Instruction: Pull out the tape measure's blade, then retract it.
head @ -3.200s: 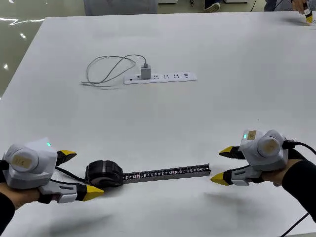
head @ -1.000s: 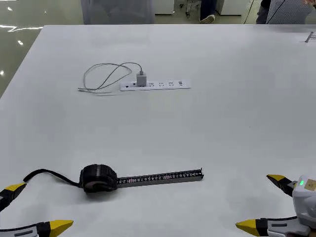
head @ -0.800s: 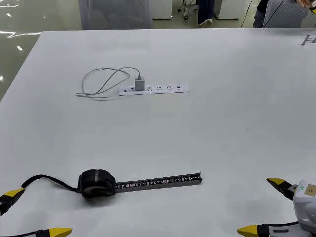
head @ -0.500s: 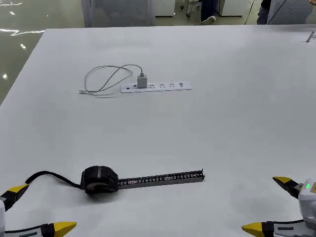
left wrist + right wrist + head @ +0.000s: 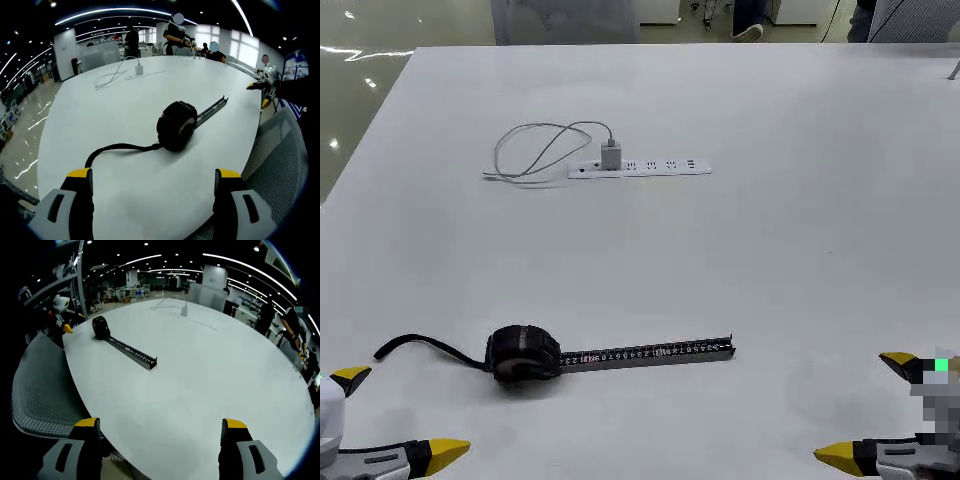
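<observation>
A black tape measure [image 5: 523, 353] lies on the white table [image 5: 720, 250] near its front edge, its blade [image 5: 650, 352] drawn out to the right and its black strap [image 5: 425, 346] trailing left. My left gripper [image 5: 398, 415] stands open at the bottom left, a short way in front of the case [image 5: 176, 125], touching nothing. The right gripper [image 5: 870, 410] stands open at the bottom right, well clear of the blade's tip [image 5: 151, 362]. In the right gripper view the tape measure [image 5: 101, 327] lies far off to the left.
A white power strip [image 5: 640, 167] with a plugged charger and a looped cable [image 5: 542, 145] lies at the middle back of the table. A grey mesh chair [image 5: 40, 395] stands at the table's near edge. People stand and sit beyond the far side.
Since 3.2 s ago both grippers have drawn back from the tape measure toward the front edge. Within the last second they hold still; only the head camera has shifted slightly.
</observation>
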Demonstrator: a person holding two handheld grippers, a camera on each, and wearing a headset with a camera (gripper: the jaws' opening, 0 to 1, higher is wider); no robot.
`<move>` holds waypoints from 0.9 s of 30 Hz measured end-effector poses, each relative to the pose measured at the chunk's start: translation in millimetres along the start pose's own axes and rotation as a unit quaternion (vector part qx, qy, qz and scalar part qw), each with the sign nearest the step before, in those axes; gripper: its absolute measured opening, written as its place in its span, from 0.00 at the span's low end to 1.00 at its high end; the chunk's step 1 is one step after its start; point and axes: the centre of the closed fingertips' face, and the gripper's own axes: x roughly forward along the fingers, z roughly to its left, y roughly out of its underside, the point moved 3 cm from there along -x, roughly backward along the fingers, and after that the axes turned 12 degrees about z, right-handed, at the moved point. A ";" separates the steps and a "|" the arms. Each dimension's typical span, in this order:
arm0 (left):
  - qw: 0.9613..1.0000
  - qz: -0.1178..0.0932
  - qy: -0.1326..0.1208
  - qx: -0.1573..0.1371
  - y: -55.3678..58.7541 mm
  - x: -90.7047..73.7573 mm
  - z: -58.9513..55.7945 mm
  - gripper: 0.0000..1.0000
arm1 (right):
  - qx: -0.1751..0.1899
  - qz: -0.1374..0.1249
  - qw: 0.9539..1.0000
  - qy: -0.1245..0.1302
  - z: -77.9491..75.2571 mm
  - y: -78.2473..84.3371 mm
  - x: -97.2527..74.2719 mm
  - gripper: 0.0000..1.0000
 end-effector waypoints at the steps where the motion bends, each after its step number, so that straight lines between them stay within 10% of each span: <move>1: 1.000 0.001 -0.007 -0.006 -0.7 1.1 -0.2 0.99 | -0.006 -0.002 1.000 0.004 -1.1 -1.3 -0.4 0.99; 8: 0.998 0.042 -0.041 -0.034 -0.1 6.9 -6.5 0.99 | -0.026 -0.002 0.999 0.023 -13.4 -12.4 -5.9 0.99; 27: 0.998 -0.028 -0.018 -0.055 -41.1 19.5 -36.5 0.99 | -0.117 0.043 0.992 -0.033 -16.4 -50.3 1.1 0.99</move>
